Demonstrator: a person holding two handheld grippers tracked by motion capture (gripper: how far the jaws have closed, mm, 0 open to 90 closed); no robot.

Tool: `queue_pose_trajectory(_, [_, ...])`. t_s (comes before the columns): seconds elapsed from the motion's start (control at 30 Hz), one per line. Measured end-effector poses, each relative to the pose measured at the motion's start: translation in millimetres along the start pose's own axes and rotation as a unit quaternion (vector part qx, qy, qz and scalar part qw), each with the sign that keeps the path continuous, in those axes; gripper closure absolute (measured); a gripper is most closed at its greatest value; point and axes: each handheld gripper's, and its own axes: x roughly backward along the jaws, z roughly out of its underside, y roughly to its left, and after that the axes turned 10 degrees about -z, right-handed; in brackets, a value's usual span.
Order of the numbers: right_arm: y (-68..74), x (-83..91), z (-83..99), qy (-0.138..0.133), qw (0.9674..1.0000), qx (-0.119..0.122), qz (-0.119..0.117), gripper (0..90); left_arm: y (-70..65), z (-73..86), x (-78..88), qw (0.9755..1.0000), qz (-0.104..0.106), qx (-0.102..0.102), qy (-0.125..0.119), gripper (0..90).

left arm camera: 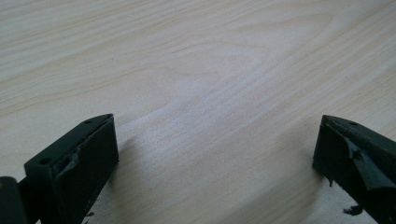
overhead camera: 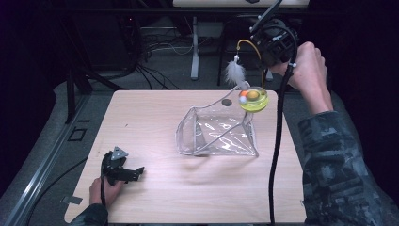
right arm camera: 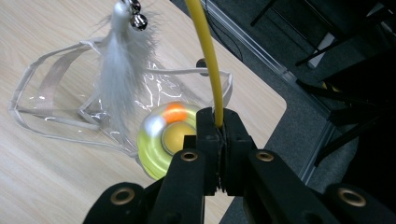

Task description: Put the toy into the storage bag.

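Above table's far edge, right gripper [overhead camera: 272, 44] raised, jaws pinching yellow wand [right arm camera: 205, 60]; left gripper [overhead camera: 123, 170] low, jaws wide.

Right gripper [overhead camera: 272, 41] raised past table's [overhead camera: 155, 188] far edge; yellow wire [overhead camera: 250, 45] arched from it, feather [overhead camera: 234, 73] and yellow-green disc [overhead camera: 254, 100] hanging just below, clear pouch [overhead camera: 217, 132] under those. Left gripper [overhead camera: 123, 172] low on tabletop, well apart.

A pouch [overhead camera: 217, 132] lies on the tabletop [overhead camera: 155, 113], right of centre. Above its far right corner hangs a disc toy [overhead camera: 254, 100] on a wire [overhead camera: 251, 46] clamped in the raised right gripper [overhead camera: 269, 52]. The left gripper [overhead camera: 136, 172] rests at the near left, well apart from the pouch.
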Motion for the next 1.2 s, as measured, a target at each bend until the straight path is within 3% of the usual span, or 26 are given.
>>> queue_pose_trajectory(0.63, [18.0, -24.4, -19.6, 0.009, 0.9996, 0.024, -0.009, 88.0, 0.0, 0.0, 0.0, 1.0, 0.0, 0.0, 0.0, 0.0])
queue_pose_trajectory(1.2, [25.4, -52.9, -29.2, 0.014, 0.9992, 0.026, -0.029, 88.0, 0.0, 0.0, 0.0, 1.0, 0.0, 0.0, 0.0, 0.0])
